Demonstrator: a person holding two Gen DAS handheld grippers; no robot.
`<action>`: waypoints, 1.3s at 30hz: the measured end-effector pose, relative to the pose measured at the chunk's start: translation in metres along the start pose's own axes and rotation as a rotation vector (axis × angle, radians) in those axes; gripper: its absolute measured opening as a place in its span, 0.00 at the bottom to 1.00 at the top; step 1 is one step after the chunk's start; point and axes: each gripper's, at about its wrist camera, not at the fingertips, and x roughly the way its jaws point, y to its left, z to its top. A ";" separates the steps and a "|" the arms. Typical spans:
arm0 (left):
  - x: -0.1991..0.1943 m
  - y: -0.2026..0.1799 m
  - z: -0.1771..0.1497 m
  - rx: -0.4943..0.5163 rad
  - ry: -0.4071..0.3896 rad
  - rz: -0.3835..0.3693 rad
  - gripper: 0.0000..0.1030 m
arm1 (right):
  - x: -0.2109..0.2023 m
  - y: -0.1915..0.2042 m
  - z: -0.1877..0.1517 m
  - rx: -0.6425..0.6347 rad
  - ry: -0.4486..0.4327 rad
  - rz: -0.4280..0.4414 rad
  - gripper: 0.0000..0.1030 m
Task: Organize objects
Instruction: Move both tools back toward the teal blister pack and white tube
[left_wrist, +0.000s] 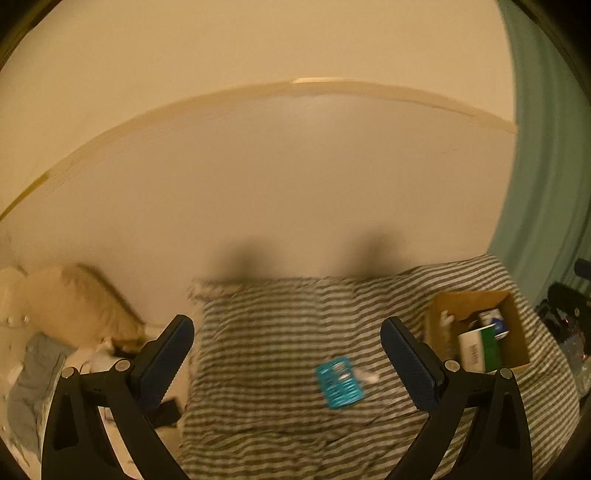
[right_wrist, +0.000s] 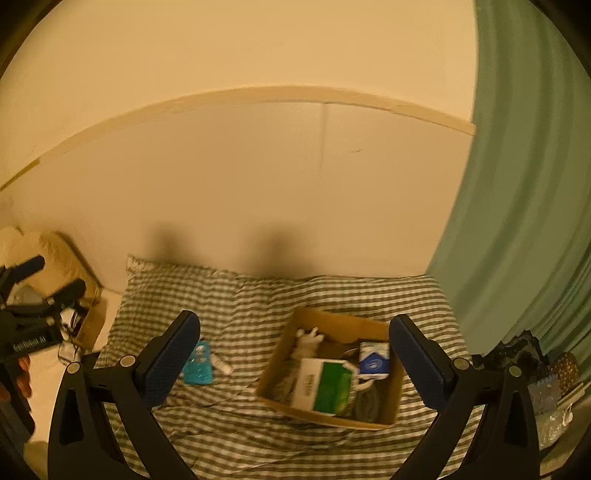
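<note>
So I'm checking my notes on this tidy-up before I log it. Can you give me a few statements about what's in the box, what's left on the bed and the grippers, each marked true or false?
1. The cardboard box sits on the striped blanket. True.
2. The teal packet is inside the box. False: it lies on the blanket, outside the box.
3. A green-and-white carton is in the box. True.
4. The right gripper holds the blue-and-white pack. False: its jaws are open and empty; the pack is in the box.
5. The left gripper is open. True.

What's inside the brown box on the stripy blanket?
The cardboard box holds a green-and-white carton, a blue-and-white pack and something white. Whatever lies beneath them is covered.
</note>
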 end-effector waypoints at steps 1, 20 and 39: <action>0.006 0.009 -0.007 -0.013 0.009 0.010 1.00 | 0.006 0.009 -0.005 -0.014 0.007 0.007 1.00; 0.165 0.038 -0.142 -0.012 0.232 0.105 1.00 | 0.197 0.140 -0.132 -0.151 0.279 0.099 1.00; 0.227 0.057 -0.179 -0.118 0.391 0.101 1.00 | 0.326 0.187 -0.176 -0.172 0.438 0.067 0.92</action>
